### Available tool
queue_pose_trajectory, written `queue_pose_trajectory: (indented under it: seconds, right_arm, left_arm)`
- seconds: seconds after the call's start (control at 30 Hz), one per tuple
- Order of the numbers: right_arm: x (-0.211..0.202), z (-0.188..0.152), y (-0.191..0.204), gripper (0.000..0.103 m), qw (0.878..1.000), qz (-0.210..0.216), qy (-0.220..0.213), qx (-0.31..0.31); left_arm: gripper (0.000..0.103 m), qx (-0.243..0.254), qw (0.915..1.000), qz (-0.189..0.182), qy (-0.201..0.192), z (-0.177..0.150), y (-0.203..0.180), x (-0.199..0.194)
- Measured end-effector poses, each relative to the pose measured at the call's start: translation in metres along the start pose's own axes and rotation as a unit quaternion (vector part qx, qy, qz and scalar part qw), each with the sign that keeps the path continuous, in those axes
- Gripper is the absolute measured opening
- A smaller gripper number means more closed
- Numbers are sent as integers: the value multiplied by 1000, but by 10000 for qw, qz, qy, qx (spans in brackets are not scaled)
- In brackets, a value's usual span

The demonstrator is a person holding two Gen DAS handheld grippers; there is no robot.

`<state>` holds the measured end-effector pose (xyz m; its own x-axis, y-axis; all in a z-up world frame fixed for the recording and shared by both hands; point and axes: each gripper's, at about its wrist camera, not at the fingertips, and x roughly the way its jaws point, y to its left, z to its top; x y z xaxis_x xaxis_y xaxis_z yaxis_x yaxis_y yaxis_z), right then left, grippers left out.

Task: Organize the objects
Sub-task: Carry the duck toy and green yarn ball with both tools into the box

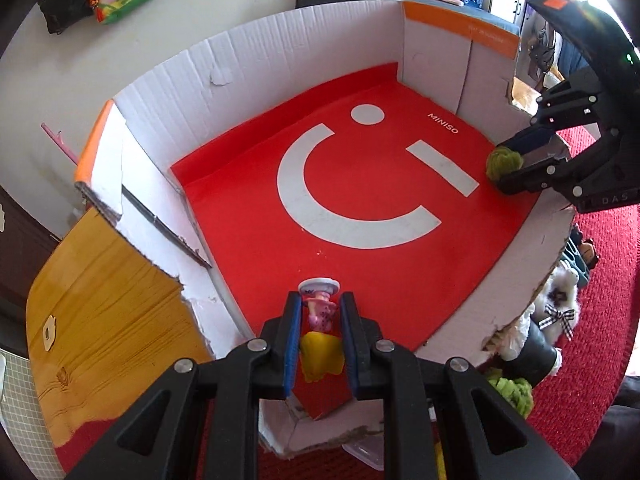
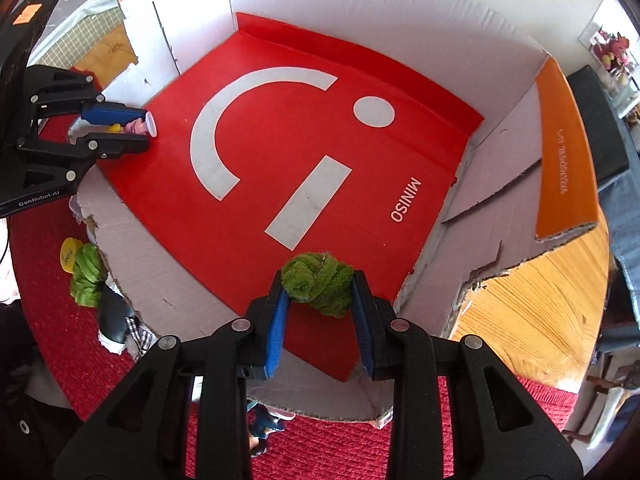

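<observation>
My left gripper (image 1: 320,304) is shut on a pink and yellow toy figure (image 1: 320,316) with a white round base, held over the near edge of a white cardboard box (image 1: 240,52) lined with a red MINISO sheet (image 1: 248,200). My right gripper (image 2: 318,284) is shut on a green fuzzy ball (image 2: 318,284) over the box's edge. The right gripper also shows in the left wrist view (image 1: 516,164), with the green ball (image 1: 502,162). The left gripper shows in the right wrist view (image 2: 140,128), with the figure (image 2: 138,126).
The box stands on a wooden board (image 1: 100,312) over a red woven mat (image 1: 592,300). Outside the box lie another green fuzzy toy (image 2: 86,270), a yellow tag (image 2: 68,254) and plush toys with a checked bow (image 1: 556,308). Torn box walls (image 2: 480,276) ring the liner.
</observation>
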<state>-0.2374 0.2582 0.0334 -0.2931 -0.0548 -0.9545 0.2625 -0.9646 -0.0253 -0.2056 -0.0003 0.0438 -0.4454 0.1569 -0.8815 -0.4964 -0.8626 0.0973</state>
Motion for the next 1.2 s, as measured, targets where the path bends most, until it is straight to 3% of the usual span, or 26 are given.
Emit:
queue_pose_trajectory:
  seconds: [0.9,1.2]
  right_arm:
    - [-7,-17,4,30,10000,24,-14,33]
    - [-10,-20,5,30,10000,15,-11,45]
  left_arm:
    - [20,42,10000,31,-77,-1,-2,-3]
    - [25,47,9999,8,-96,-2,-3,-8]
